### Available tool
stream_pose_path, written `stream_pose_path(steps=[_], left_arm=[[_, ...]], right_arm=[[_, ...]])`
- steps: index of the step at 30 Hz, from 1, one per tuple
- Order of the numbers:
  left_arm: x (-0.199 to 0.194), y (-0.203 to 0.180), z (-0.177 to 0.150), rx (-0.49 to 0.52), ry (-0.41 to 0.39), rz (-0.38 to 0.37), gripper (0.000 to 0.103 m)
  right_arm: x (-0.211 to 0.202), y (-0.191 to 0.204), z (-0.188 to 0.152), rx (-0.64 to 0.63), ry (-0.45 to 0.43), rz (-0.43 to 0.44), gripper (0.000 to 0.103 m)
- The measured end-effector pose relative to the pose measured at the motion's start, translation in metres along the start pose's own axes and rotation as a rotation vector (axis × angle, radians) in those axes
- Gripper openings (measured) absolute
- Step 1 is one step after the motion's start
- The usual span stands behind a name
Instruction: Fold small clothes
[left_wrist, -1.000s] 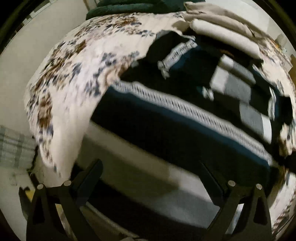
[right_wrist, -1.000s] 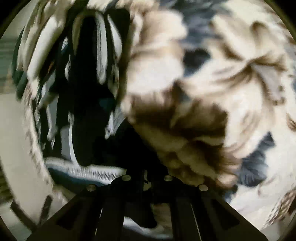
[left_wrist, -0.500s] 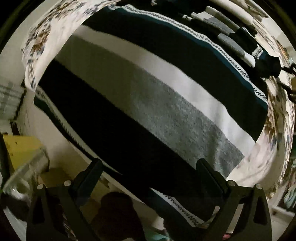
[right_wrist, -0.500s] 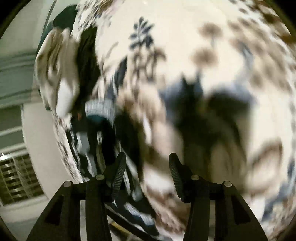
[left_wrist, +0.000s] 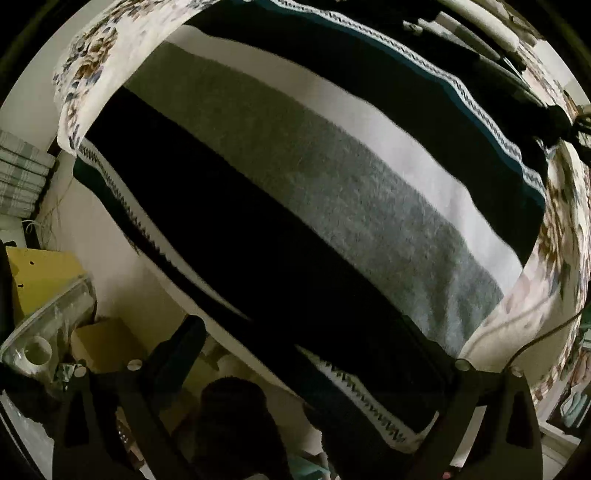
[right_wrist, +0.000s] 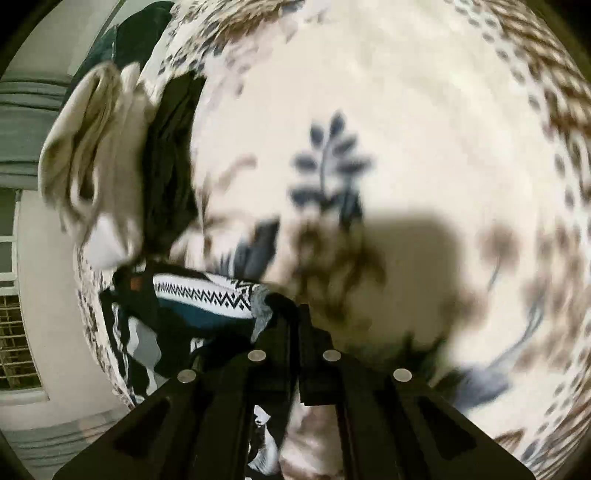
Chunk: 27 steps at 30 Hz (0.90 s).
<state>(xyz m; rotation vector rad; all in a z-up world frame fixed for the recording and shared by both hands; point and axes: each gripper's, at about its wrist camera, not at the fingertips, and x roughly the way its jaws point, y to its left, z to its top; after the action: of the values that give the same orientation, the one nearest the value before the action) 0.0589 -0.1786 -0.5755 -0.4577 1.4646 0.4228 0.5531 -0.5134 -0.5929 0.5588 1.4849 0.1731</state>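
A striped knit garment (left_wrist: 332, 192) with black, grey, white and teal bands and zigzag trim lies spread over the floral-sheeted bed, its lower edge hanging over the side. My left gripper (left_wrist: 299, 354) is open just above its near black band, touching nothing. In the right wrist view my right gripper (right_wrist: 295, 314) is shut on a corner of the same garment (right_wrist: 207, 295), at the edge near the zigzag trim. The fabric bunches at the closed fingertips.
The floral bedsheet (right_wrist: 406, 129) fills the right wrist view. A beige cloth (right_wrist: 92, 147) and dark clothes (right_wrist: 170, 166) are piled at the left. Yellow boxes (left_wrist: 40, 280) and a clear plastic lid (left_wrist: 48, 325) sit on the floor beside the bed.
My right gripper went from shut to open, then shut on the striped garment's corner. My left gripper moved down and closer over the garment, staying open.
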Motion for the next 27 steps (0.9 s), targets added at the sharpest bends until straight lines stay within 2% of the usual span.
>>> stream_pose_path(steps=[2, 4, 5, 7, 8, 9, 14, 18, 22, 24, 25, 26, 27], left_arm=[[0.002, -0.001, -0.006, 0.013, 0.011, 0.001, 0.103], [0.0, -0.004, -0.01, 0.032, 0.013, -0.01, 0.103], [-0.001, -0.005, -0.011, 0.05, 0.01, -0.017, 0.103], [-0.006, -0.018, -0.019, 0.117, -0.005, -0.021, 0.103], [-0.007, -0.025, -0.023, 0.158, -0.008, -0.023, 0.103], [-0.008, -0.035, -0.029, 0.212, -0.012, -0.02, 0.103], [0.01, -0.09, -0.06, 0.465, 0.024, -0.035, 0.103], [0.038, -0.12, -0.078, 0.567, 0.037, 0.011, 0.103], [0.051, -0.127, -0.076, 0.575, -0.001, 0.062, 0.08], [0.044, -0.119, -0.071, 0.539, -0.041, 0.057, 0.054], [0.04, -0.116, -0.068, 0.531, -0.057, 0.074, 0.032], [0.038, -0.11, -0.066, 0.528, -0.062, 0.078, 0.016], [0.035, -0.105, -0.064, 0.522, -0.066, 0.07, 0.013]], right_arm=[[0.015, 0.007, 0.003, -0.026, 0.042, -0.051, 0.002], [0.026, 0.01, 0.009, -0.015, 0.097, -0.046, 0.003], [0.026, 0.009, 0.01, -0.004, 0.116, -0.024, 0.007], [0.019, 0.001, 0.007, 0.02, 0.139, 0.019, 0.021], [0.011, -0.004, 0.002, 0.024, 0.145, 0.027, 0.036], [0.002, -0.012, -0.004, 0.019, 0.149, 0.028, 0.046], [-0.028, -0.047, -0.05, -0.005, 0.21, 0.028, 0.048], [-0.034, -0.066, -0.076, -0.001, 0.244, 0.066, 0.048], [-0.026, -0.078, -0.075, 0.033, 0.234, 0.156, 0.052], [-0.019, -0.073, -0.065, 0.062, 0.209, 0.243, 0.052], [-0.01, -0.065, -0.06, 0.081, 0.196, 0.276, 0.053], [-0.005, -0.062, -0.054, 0.099, 0.181, 0.309, 0.054], [0.001, -0.059, -0.046, 0.122, 0.163, 0.33, 0.054]])
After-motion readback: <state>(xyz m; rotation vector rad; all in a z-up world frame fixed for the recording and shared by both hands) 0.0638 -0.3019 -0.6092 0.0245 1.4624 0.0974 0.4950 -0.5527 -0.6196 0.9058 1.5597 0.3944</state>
